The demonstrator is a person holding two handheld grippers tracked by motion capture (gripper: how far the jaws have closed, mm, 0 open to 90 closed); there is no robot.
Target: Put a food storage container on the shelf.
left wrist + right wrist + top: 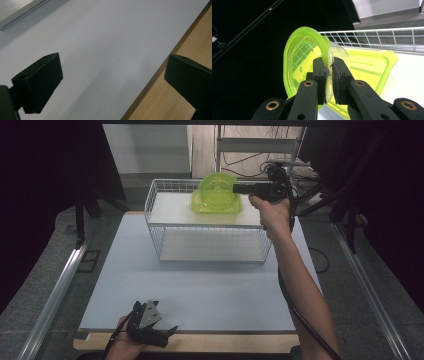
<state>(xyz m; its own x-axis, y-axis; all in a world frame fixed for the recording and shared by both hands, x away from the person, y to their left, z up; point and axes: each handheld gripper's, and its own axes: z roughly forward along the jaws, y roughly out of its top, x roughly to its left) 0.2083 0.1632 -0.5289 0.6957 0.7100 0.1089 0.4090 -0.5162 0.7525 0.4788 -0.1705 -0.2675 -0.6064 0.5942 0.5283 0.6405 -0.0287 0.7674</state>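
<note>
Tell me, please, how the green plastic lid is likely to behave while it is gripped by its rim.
The green lid looks thin and translucent, so probably light and a bit flexible. The right claw pinches only its rim, so it might pivot or slip. Its glossy surface suggests slipperiness.

High view overlooks table (200, 290); claw cameras close.

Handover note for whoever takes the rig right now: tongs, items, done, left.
Right tongs: shut on the rim of the round green lid, held upright on edge over the wire basket's top shelf.
Left tongs: open, nothing held, idle at the near edge of the white mat.
Green container: lies on the top shelf, right beside the lid.
Done: lid gripped and raised.
Left: probably set the lid where it belongs, on the container or the shelf, then release; I can't tell which.
</note>
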